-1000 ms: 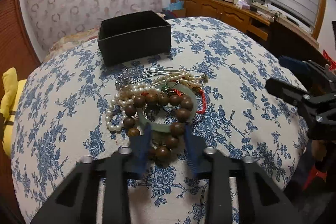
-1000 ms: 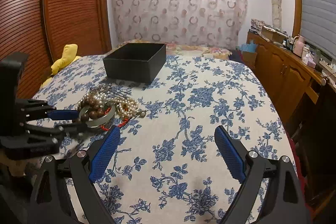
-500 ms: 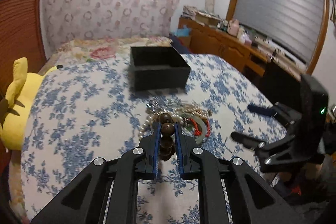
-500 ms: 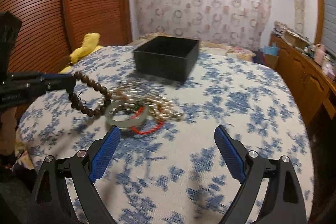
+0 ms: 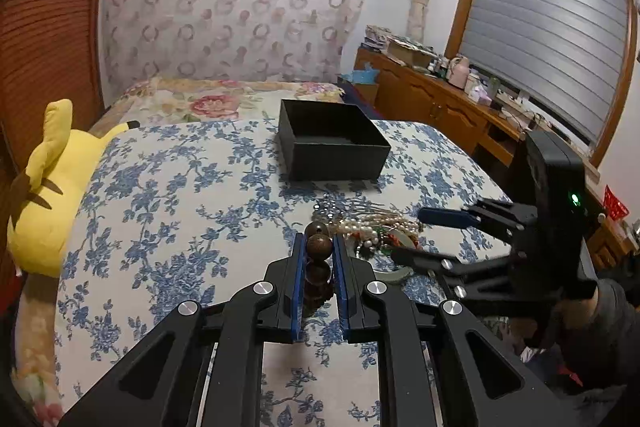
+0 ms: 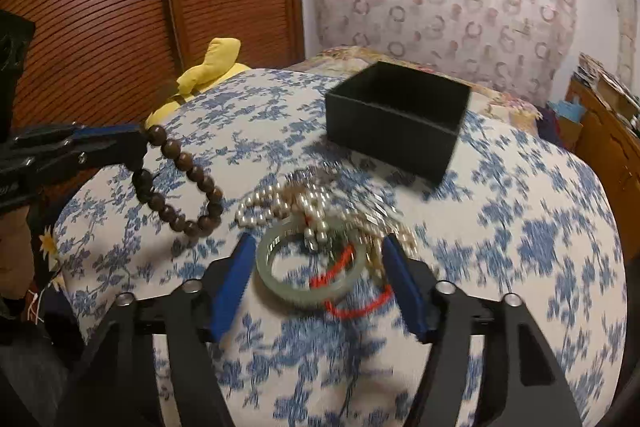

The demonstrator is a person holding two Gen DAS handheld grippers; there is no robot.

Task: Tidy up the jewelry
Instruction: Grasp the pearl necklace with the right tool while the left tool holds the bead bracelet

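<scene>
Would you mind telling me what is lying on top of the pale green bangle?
A white pearl strand and a red cord cross the pale green jade bangle. Whatever lies beneath that tangle is covered.

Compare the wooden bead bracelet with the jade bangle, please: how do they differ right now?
The wooden bead bracelet is dark brown beads, hanging lifted from the shut left gripper. The jade bangle is one smooth pale-green ring, lying on the bedspread between the open right gripper's fingers. Both are round wrist pieces.

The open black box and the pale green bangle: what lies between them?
Tangled white pearl strands and silvery chain lie between the black box and green bangle, clearest in the right wrist view.
</scene>
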